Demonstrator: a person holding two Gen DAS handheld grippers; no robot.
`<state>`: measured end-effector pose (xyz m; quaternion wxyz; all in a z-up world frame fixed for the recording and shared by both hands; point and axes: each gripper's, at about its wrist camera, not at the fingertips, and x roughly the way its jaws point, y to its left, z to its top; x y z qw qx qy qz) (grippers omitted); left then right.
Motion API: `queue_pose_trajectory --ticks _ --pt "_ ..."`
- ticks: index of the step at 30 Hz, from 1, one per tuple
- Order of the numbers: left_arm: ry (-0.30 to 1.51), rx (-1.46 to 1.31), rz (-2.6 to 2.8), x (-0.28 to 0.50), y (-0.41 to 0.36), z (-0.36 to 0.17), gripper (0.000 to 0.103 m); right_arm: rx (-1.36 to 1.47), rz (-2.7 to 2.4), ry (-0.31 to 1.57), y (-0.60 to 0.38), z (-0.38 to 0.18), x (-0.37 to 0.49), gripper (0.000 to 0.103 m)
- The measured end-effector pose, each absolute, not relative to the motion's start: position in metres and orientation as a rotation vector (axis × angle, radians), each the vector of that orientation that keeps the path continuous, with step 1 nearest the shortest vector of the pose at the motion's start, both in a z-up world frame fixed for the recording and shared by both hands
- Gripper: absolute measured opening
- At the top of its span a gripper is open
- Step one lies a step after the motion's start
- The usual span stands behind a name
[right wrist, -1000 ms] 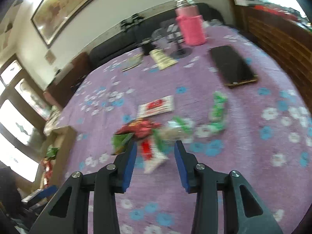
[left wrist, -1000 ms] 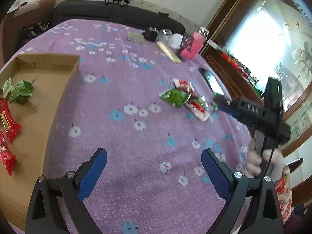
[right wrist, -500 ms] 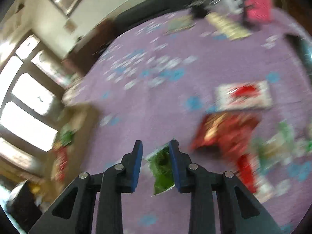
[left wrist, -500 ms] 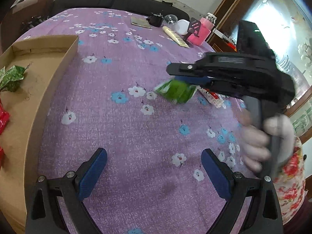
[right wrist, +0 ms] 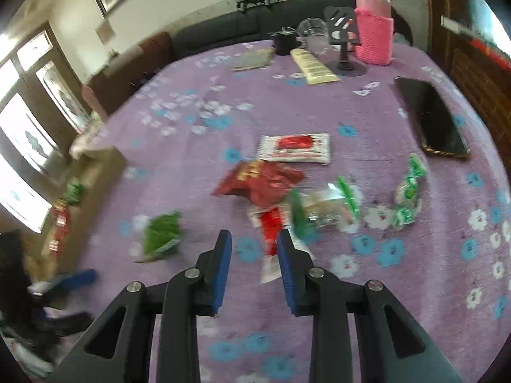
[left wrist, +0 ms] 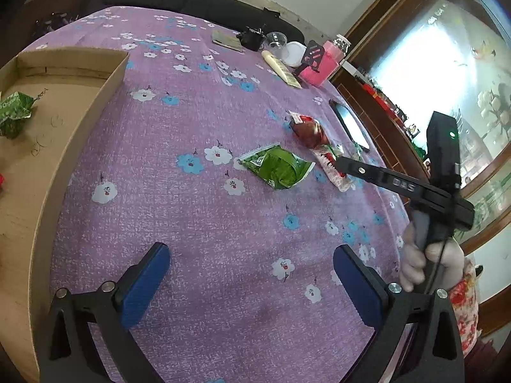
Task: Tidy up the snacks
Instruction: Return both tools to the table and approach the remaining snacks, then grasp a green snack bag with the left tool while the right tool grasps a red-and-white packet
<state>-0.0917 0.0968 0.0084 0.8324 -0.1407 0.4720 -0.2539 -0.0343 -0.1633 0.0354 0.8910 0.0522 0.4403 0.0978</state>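
Green packet (left wrist: 279, 167) flat on purple counter (left wrist: 223, 239) mid-way between box (left wrist: 64, 146) and the snack pile, long axis running from box side toward right edge, torn end toward box. Free of both claws. Right claw (right wrist: 254, 252) part open, empty, over red sachet (right wrist: 271, 229). Left claw (left wrist: 252, 277) wide open, empty, near front edge. Probably between picks; next likely calls for closing on packet or sachet, then carrying to box.

A pink-sleeved bottle (right wrist: 374, 36) stands at the far edge of the purple flowered worktop (right wrist: 198, 102), beside a clear cup (right wrist: 314, 33); a dark phone (right wrist: 429, 118) lies flat nearer the right edge.
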Motion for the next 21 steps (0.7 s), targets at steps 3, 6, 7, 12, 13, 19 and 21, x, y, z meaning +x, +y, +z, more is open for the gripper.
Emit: queue_pose_trajectory --ticks 3,6,7,12,13,19,21 --pt "1.028 -0.271 -0.533 -0.091 0.093 0.011 0.102 0.074 0.181 0.904 -0.157 0.029 -0.024 0.034" --pt "1.047 -0.313 -0.574 -0.088 0.093 0.012 0.101 0.06 0.167 0.898 -0.15 0.021 -0.014 0.035" --pt "1.043 -0.299 -0.566 -0.086 0.092 0.014 0.1 0.064 0.16 0.901 -0.149 0.019 -0.011 0.035" --pt "1.013 -0.237 -0.52 -0.073 0.084 0.023 0.1 0.077 0.156 0.885 -0.145 0.014 -0.008 0.038" --pt "1.008 -0.221 -0.513 -0.069 0.081 0.024 0.1 0.077 0.161 0.881 -0.145 0.014 -0.008 0.038" --pt "0.965 -0.073 -0.489 -0.047 0.052 0.028 0.1 0.127 0.17 0.85 -0.155 0.012 -0.016 0.023" --pt "0.948 -0.021 -0.492 -0.04 0.042 0.027 0.1 0.145 0.173 0.84 -0.158 0.014 -0.018 0.022"
